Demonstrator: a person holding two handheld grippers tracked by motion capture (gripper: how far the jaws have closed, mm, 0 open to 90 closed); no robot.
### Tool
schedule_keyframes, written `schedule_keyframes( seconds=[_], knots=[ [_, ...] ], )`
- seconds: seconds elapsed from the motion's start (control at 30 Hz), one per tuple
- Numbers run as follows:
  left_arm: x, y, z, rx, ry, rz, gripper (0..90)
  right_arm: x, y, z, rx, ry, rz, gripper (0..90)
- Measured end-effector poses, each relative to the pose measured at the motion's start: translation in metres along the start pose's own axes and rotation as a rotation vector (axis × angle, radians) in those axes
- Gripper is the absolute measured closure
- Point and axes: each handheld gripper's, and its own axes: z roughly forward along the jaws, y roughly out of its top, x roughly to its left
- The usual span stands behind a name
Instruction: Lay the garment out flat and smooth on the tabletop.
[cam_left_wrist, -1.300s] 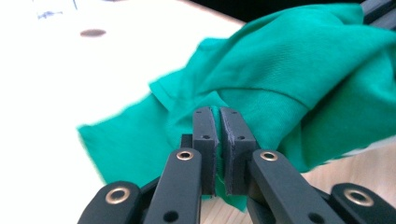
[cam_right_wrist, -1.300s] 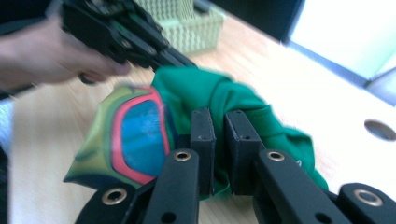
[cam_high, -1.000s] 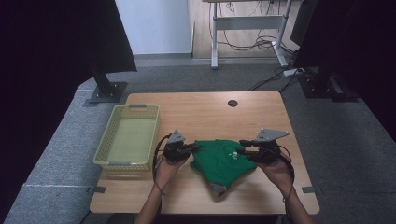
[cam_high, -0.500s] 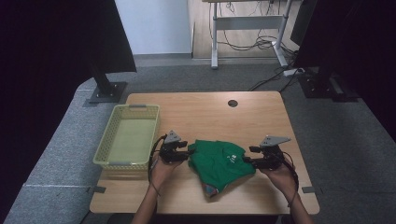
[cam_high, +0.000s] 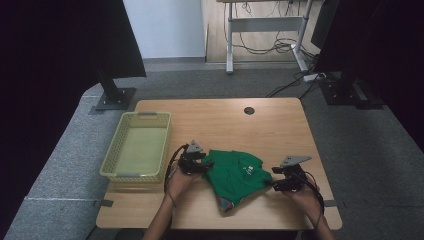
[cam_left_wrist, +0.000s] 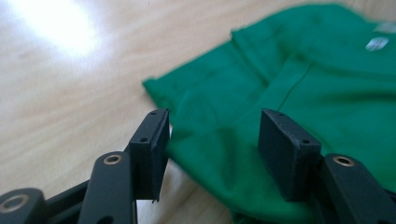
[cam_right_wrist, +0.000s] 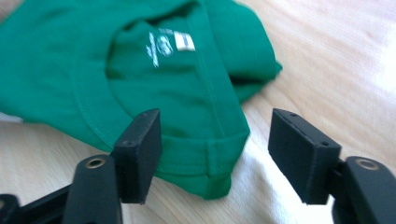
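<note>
A folded green shirt (cam_high: 237, 175) lies on the wooden table (cam_high: 280, 130) near its front edge. My left gripper (cam_high: 204, 167) sits at the shirt's left edge. In the left gripper view its jaws (cam_left_wrist: 212, 126) stand open with a fold of the green cloth (cam_left_wrist: 303, 70) between them, the pads clear of it. My right gripper (cam_high: 272, 184) is low at the shirt's right edge. Its jaws (cam_right_wrist: 215, 119) stand open astride the hemmed corner of the shirt (cam_right_wrist: 140, 60), not pressing it. Both pairs of jaws have just been opening.
An empty yellow-green basket (cam_high: 137, 147) stands on the table's left side, close to my left hand. A round cable hole (cam_high: 249, 110) is at the table's far edge. Black stands (cam_high: 115, 97) rest on the floor behind.
Both grippers have let go of the shirt, which now lies flatter on the table. My right gripper has come down and moved right. The left one has hardly moved.
</note>
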Motion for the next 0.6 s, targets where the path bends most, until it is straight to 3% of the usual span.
schedule_keyframes(
  seconds=[0.17, 0.2, 0.23, 0.27, 0.4, 0.43, 0.5, 0.57, 0.6],
  knots=[
    [-0.001, -0.002, 0.001, 0.009, 0.006, 0.003, 42.9, -0.003, -0.003, 0.008, 0.028, -0.020, -0.006, 28.8],
    [-0.008, -0.012, -0.001, 0.033, 0.027, 0.035, 42.9, -0.003, -0.003, 0.008, 0.028, -0.020, -0.006, 28.8],
    [-0.010, -0.014, -0.002, 0.033, 0.028, 0.036, 42.4, -0.010, -0.002, 0.016, 0.038, -0.050, -0.009, 27.4],
    [-0.010, -0.014, -0.002, 0.033, 0.028, 0.036, 42.4, -0.010, -0.002, 0.016, 0.038, -0.050, -0.009, 27.4],
    [-0.015, -0.019, -0.006, 0.036, 0.018, 0.040, 42.7, -0.016, 0.001, 0.018, 0.035, -0.079, -0.004, 26.8],
    [-0.018, -0.024, -0.011, 0.042, -0.017, 0.022, 42.7, -0.016, 0.001, 0.018, 0.035, -0.079, -0.004, 26.7],
    [-0.020, -0.025, -0.014, 0.055, -0.038, 0.023, 43.3, -0.021, 0.005, 0.021, 0.033, -0.093, 0.002, 26.5],
    [-0.020, -0.025, -0.014, 0.055, -0.038, 0.023, 43.3, -0.023, 0.007, 0.022, 0.033, -0.096, 0.004, 26.5],
    [-0.021, -0.018, -0.023, 0.046, -0.038, 0.045, 43.3, -0.023, 0.007, 0.022, 0.033, -0.096, 0.004, 26.4]
  ],
)
